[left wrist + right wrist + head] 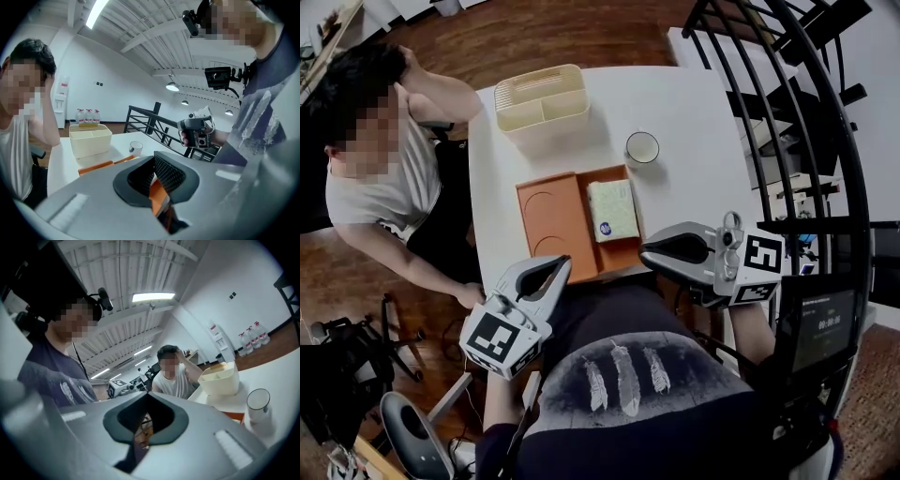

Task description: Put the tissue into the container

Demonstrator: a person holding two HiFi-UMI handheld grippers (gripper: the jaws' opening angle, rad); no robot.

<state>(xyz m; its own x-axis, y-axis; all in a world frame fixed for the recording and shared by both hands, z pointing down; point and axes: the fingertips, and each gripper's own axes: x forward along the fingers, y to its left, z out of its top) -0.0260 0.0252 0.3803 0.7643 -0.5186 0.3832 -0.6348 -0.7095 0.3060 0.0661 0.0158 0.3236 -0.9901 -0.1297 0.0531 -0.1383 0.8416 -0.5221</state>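
Note:
A pale packet of tissue (612,210) lies flat in the right half of an orange tray (553,220) on the white table. Beyond the tray stands a cream container (542,101) with dividers inside. My left gripper (565,262) hovers by the table's front edge, just short of the tray's near left corner. Its jaws are shut with nothing between them. My right gripper (645,251) hangs at the tray's near right corner, also shut and empty. The left gripper view looks past its closed jaws (153,164) to the container (90,139). In the right gripper view, beyond the closed jaws (146,399), the container (219,379) stands at the right.
A glass cup (642,147) stands right of the container, beyond the tray. A seated person (375,169) leans on the table's left side, one hand near its front corner. A black railing (787,112) runs along the right.

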